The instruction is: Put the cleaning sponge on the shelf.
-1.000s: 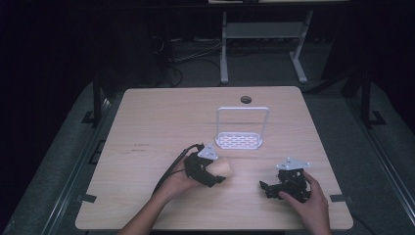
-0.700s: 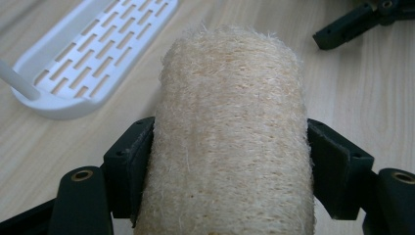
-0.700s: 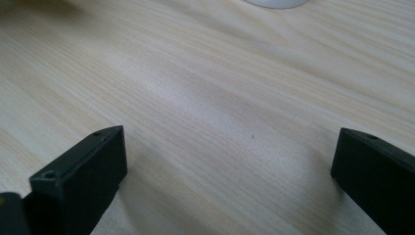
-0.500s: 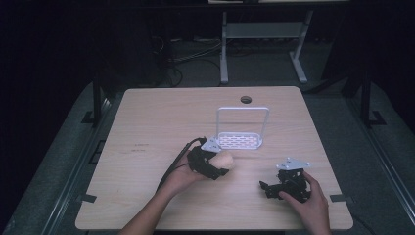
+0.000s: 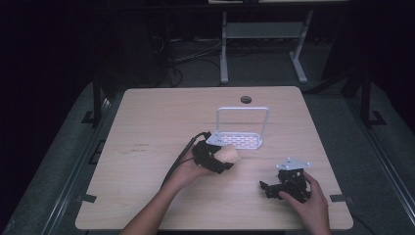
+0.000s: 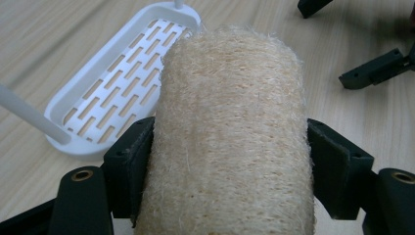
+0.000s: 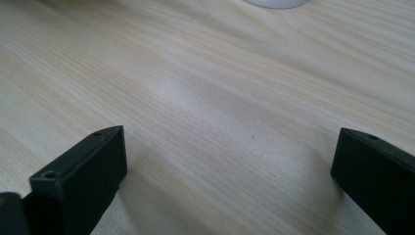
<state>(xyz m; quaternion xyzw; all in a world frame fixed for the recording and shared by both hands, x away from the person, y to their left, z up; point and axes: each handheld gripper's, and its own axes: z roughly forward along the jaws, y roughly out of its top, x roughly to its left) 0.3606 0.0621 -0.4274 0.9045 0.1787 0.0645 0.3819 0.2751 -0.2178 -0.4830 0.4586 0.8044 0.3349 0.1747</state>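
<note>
My left gripper [image 5: 221, 160] is shut on a tan loofah sponge [image 5: 228, 155], a rough fibrous cylinder [image 6: 232, 132] squeezed between both black jaws. It hovers just in front of a white slotted rack [image 5: 240, 140] with an upright wire frame; in the left gripper view the rack's tray [image 6: 115, 85] lies to the upper left of the sponge. My right gripper [image 5: 266, 188] rests low over the table near the front right, open, with bare wood between its jaws [image 7: 230, 166].
The wooden table [image 5: 156, 122] has a round cable hole [image 5: 245, 100] at its far edge. A white base [image 7: 276, 3] peeks in at the top of the right gripper view. Dark floor and a metal stand [image 5: 262, 34] lie beyond the table.
My left gripper has carried the loofah forward and rightward, closer to the white rack. The right gripper has stayed where it was.
</note>
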